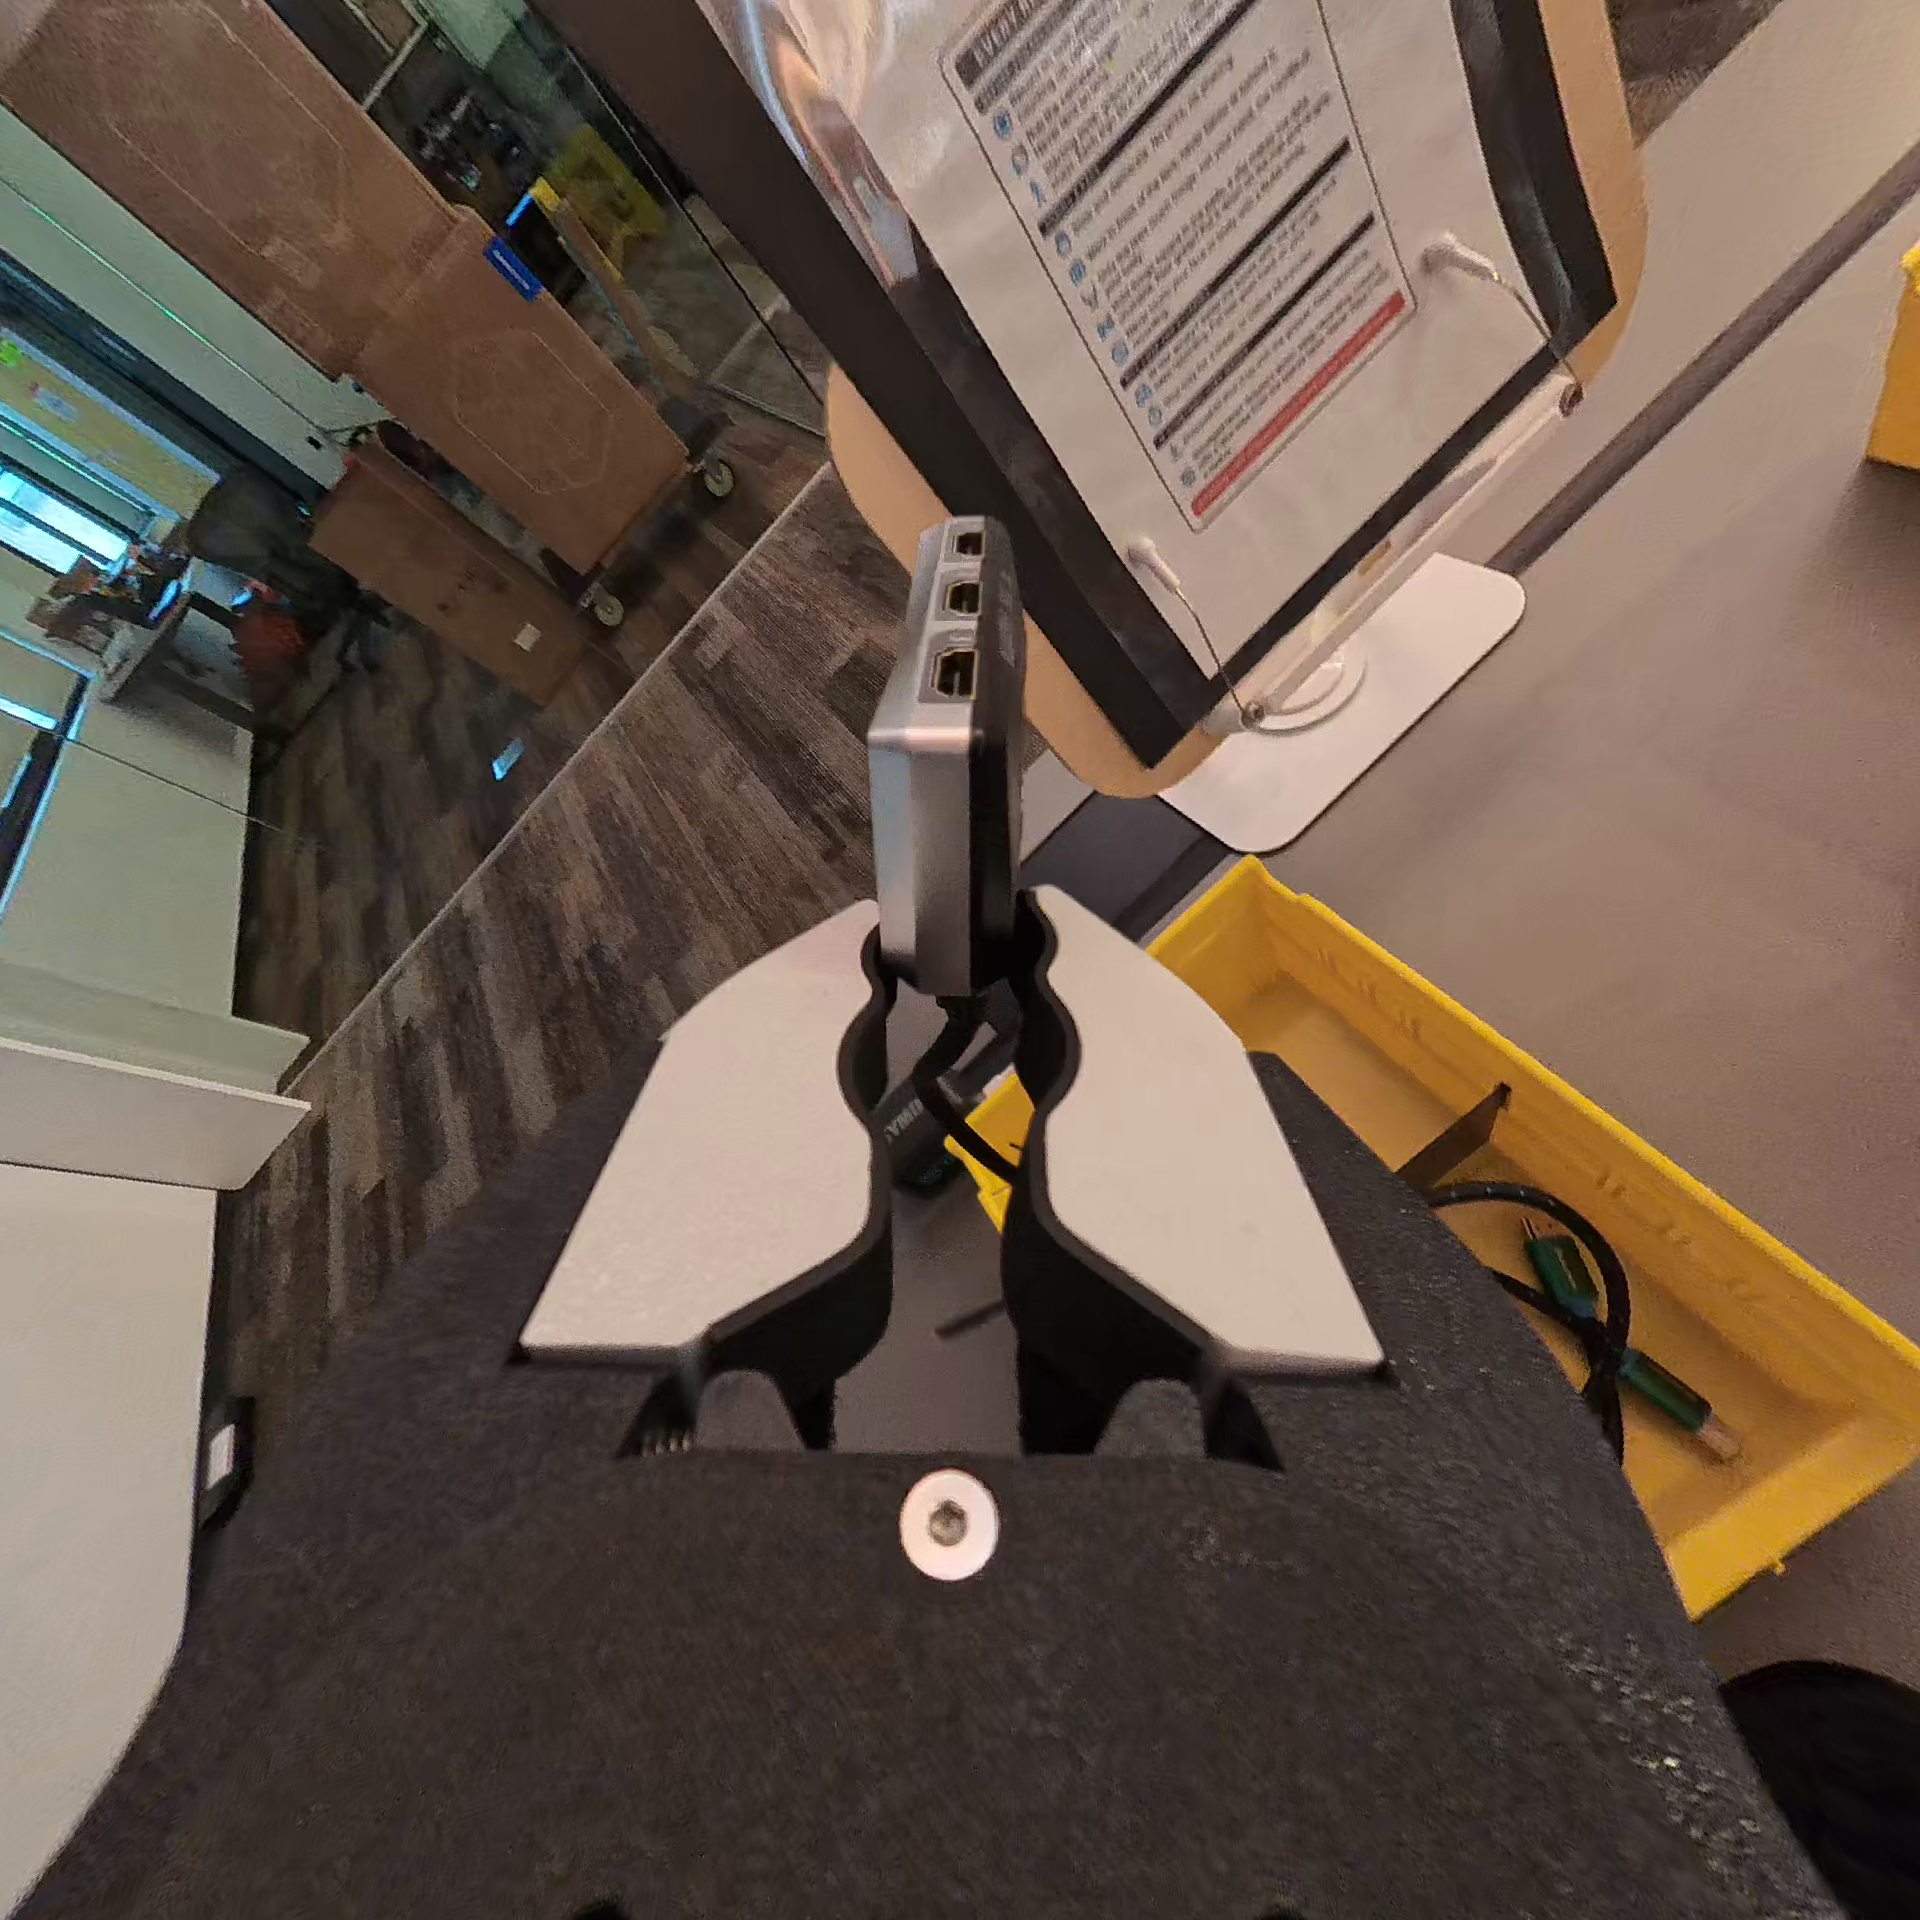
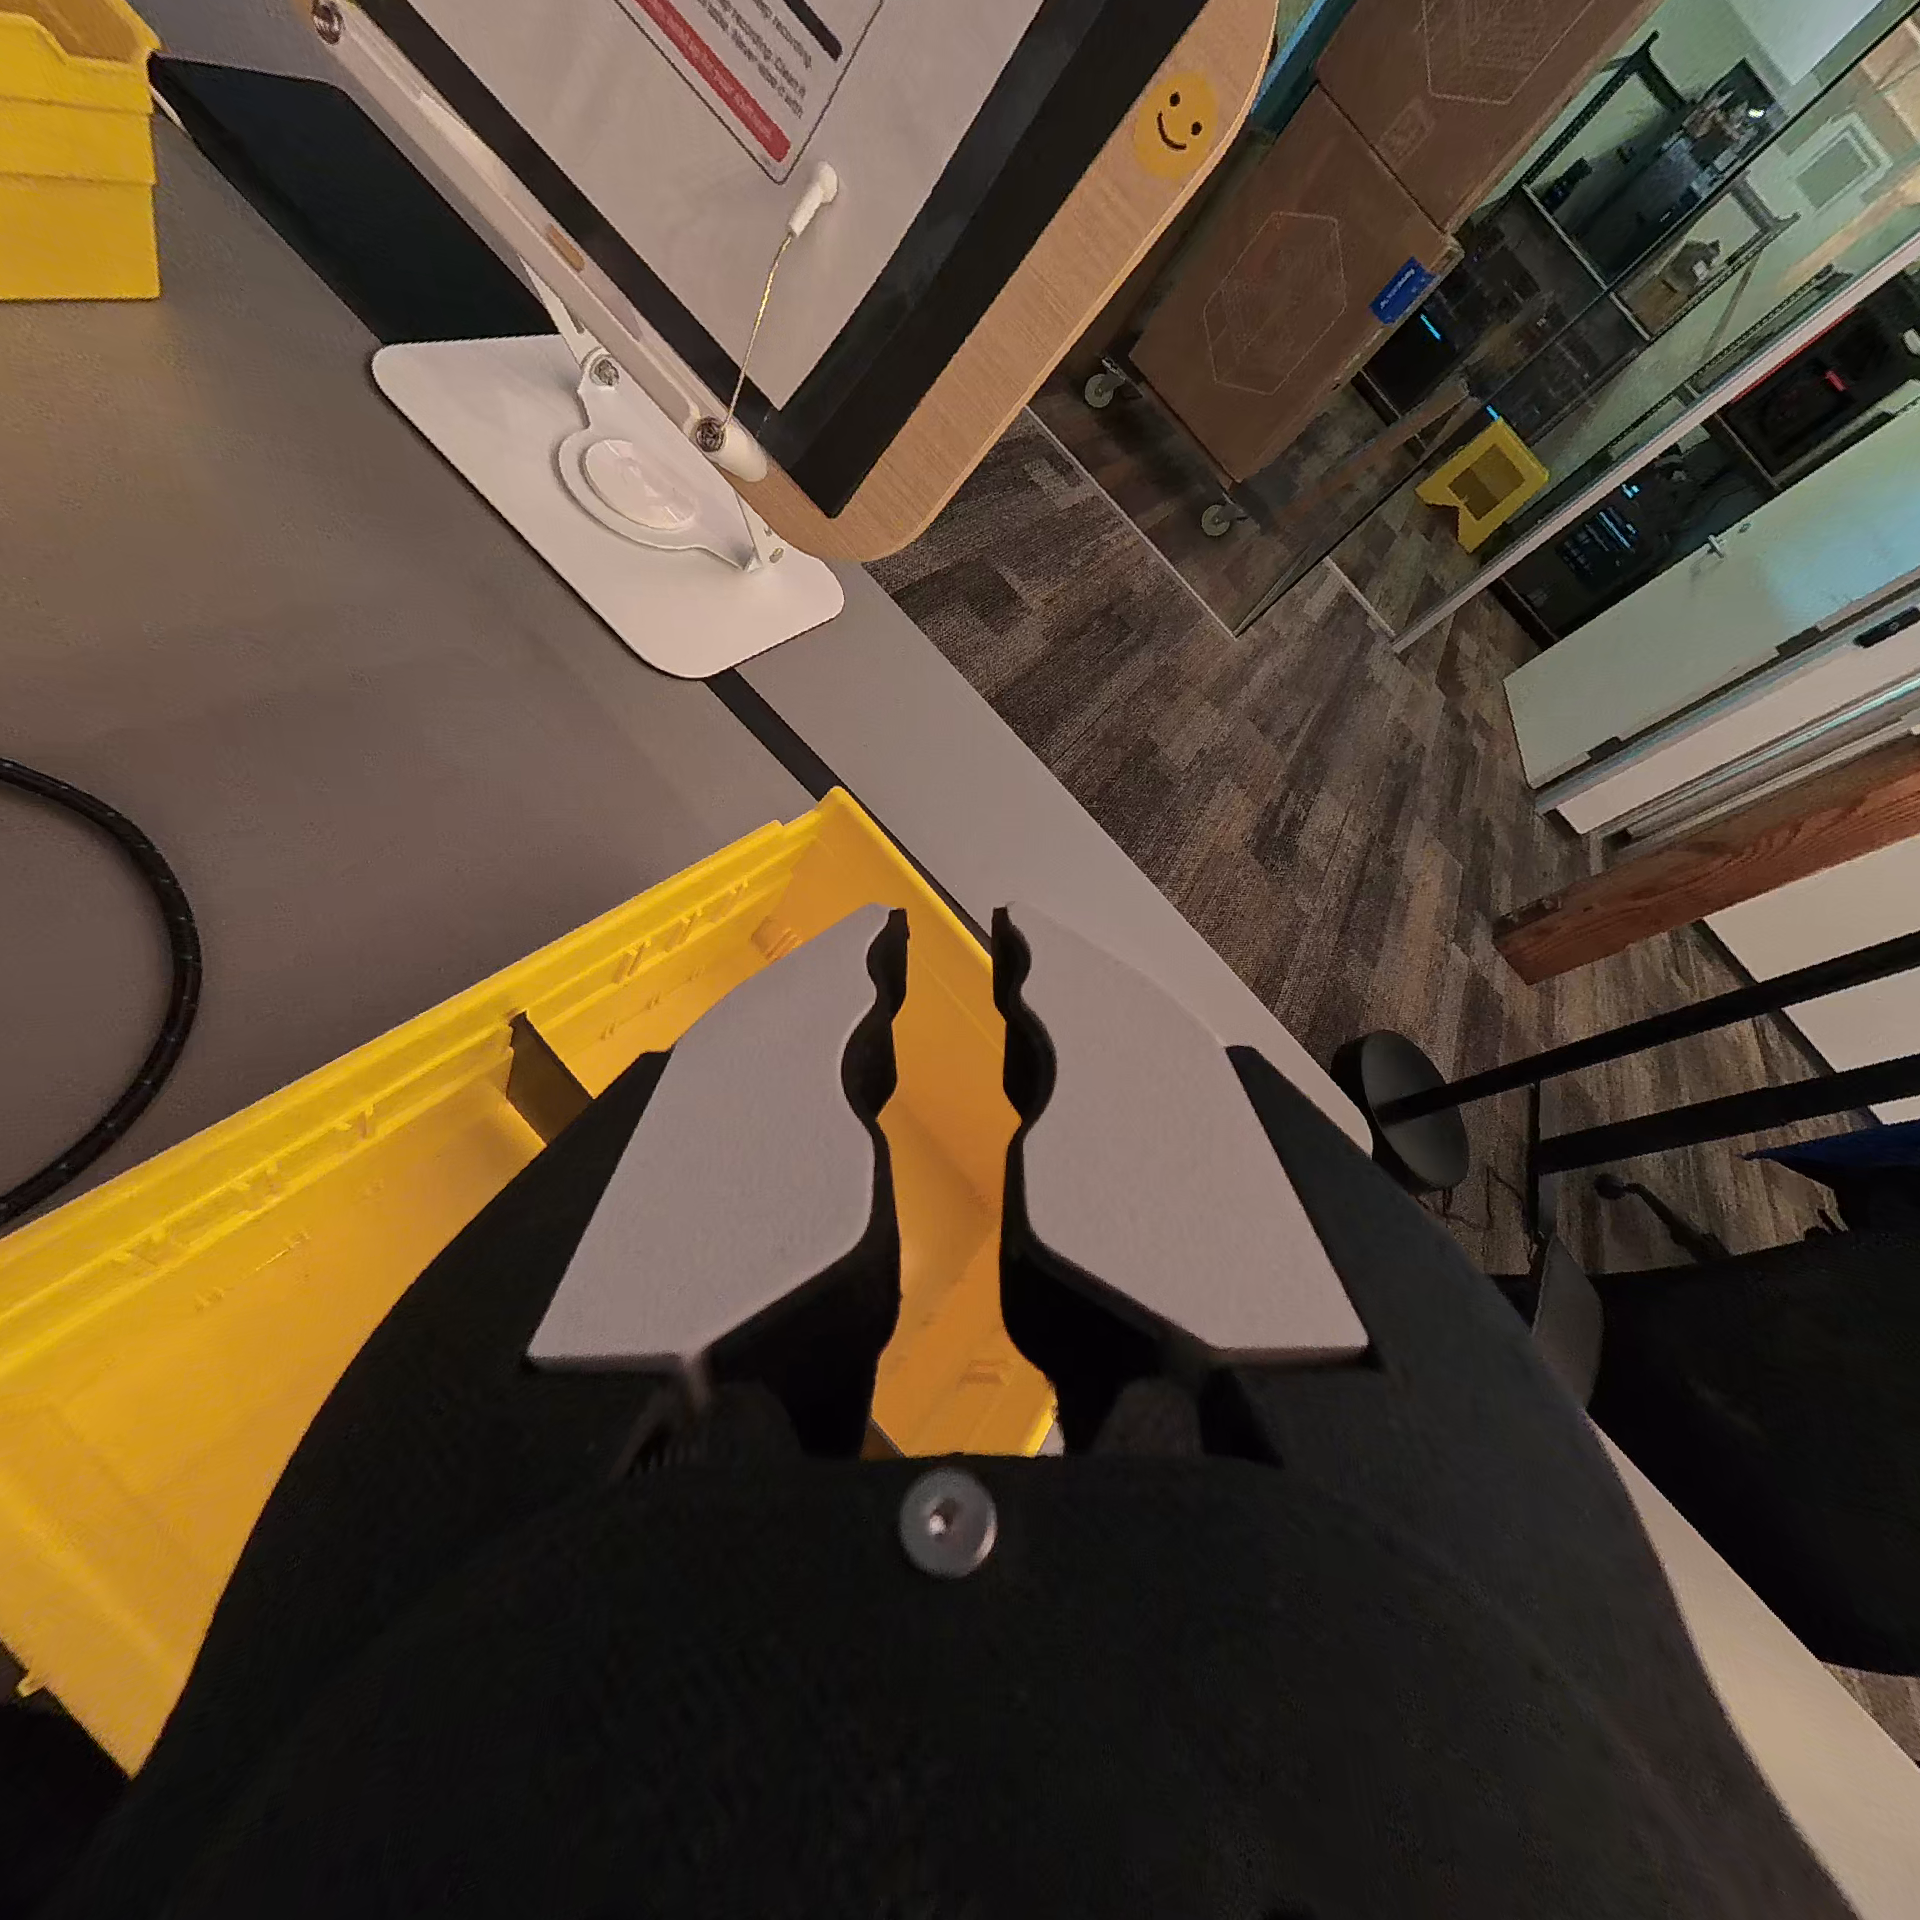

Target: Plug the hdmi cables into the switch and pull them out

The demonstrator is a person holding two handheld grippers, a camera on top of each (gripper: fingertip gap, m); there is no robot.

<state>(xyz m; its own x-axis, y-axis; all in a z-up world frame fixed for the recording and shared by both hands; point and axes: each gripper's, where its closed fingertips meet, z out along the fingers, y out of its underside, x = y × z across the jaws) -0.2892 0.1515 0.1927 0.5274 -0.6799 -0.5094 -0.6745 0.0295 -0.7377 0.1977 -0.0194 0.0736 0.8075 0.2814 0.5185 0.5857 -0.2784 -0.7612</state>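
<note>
Switch (image 1: pixel 940 769): lower end hidden between the left tool's (image 1: pixel 956 935) fingers; far ports too small to tell.
Yellow bin (image 1: pixel 1714 1236): near part covered by the tool body.
Black cable (image 2: pixel 156 997): cut off at the left edge.
Sign (image 1: pixel 1195 229): top cut off.
Background shelves: blurred.

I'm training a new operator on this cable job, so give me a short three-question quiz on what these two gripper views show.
1. True or false: the left gripper is shut on the switch.
2. How many ports show along the switch's upper edge, and is any cable plugged into them?
3. Where do the green-ended cables lie? A) on the floor B) in the yellow bin C) in the right gripper

Key
1. True.
2. Three, all unplugged.
3. B. The right gripper is open and holds nothing, above a yellow bin.
</note>
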